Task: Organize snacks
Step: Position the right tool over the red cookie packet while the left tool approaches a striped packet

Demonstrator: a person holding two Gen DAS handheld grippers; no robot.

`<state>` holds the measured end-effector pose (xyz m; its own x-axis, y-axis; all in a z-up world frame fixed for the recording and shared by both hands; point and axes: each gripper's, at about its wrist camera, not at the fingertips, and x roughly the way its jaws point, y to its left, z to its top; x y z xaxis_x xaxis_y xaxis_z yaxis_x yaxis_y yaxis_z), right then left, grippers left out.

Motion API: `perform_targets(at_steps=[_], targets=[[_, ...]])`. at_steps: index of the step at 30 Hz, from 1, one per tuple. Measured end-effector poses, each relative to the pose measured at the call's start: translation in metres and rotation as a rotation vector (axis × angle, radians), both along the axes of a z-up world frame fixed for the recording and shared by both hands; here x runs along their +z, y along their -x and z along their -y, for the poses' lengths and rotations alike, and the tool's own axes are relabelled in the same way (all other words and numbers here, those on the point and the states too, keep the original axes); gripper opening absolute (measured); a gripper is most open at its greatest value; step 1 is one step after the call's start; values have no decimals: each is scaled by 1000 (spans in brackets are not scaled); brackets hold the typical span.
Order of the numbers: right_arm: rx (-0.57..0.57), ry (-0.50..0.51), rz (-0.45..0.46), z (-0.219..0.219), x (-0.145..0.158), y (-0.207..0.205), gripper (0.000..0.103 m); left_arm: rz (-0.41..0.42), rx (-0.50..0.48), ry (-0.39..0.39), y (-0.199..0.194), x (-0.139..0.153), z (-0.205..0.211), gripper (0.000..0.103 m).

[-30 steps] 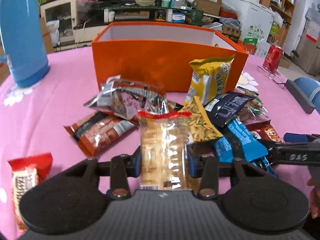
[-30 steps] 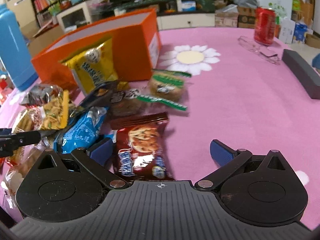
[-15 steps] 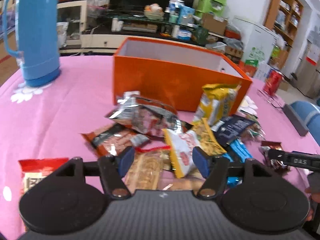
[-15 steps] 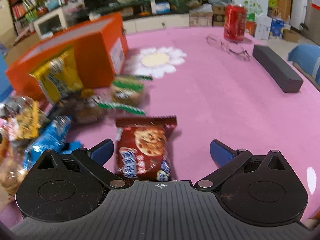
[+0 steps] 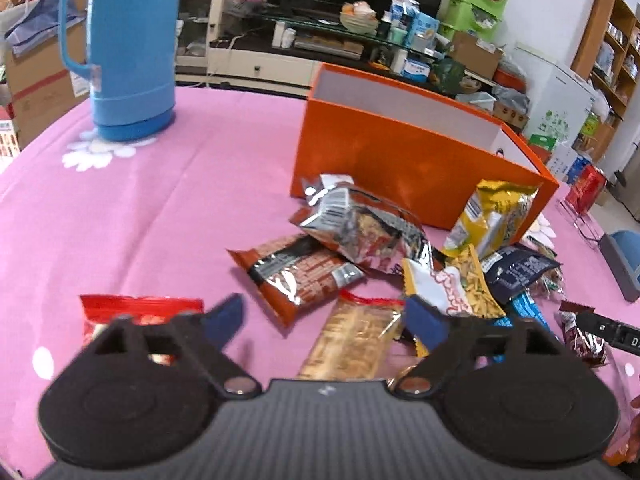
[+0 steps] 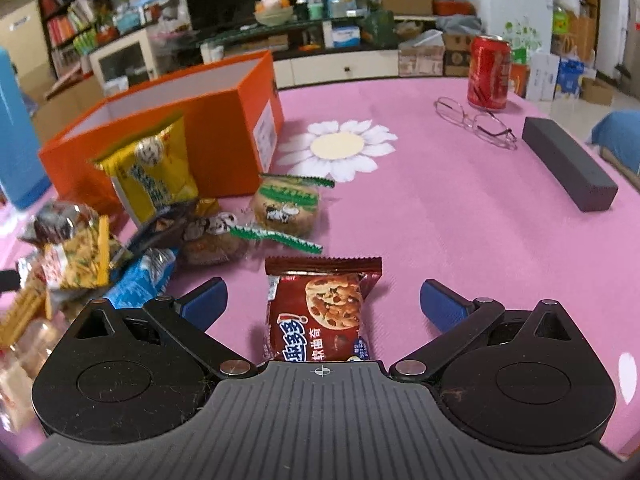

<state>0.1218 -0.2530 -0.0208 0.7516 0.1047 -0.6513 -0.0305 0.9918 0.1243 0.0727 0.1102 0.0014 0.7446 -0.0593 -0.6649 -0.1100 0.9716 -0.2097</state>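
**snackfan:** so where's everything relative to the orange box [image 5: 416,160]? It's open-topped, sitting on the pink table [image 5: 160,208].

**gripguy:** the snack pile is right in front of its near wall. The yellow bag [image 5: 490,216] leans on the box, the silver pouch [image 5: 360,228] is just in front of it, and the brown-orange pack [image 5: 296,272] is a bit nearer the camera. The left tongs [image 5: 326,318] are opening, with the clear cracker pack [image 5: 356,340] lying between the jaws, pads not touching it.

**snackfan:** and the other side?

**gripguy:** the right tongs [image 6: 324,304] are spread wide over the cookie packet [image 6: 320,312], which lies flat on the table, out from the box's labelled end. No contact. The two green-trimmed cakes [image 6: 286,204] sit between that packet and the box.

**snackfan:** other stuff?

**gripguy:** blue thermos [image 5: 124,48] off past the box's left end, red can [image 6: 489,74] and glasses [image 6: 476,122] well off to its right.
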Motion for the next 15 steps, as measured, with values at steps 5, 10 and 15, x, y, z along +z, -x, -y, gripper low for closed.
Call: perform_targets(at_steps=[5,10,15], targets=[[-11,-39,-5,5,2,2,93,26,-84,34,35,10,12,91],[-17,-76,-13,11,1,4,93,5,-148,-21,76,-1,43,91],[-7,-108,-13,13,2,7,93,2,-186,-64,71,-6,62,77]])
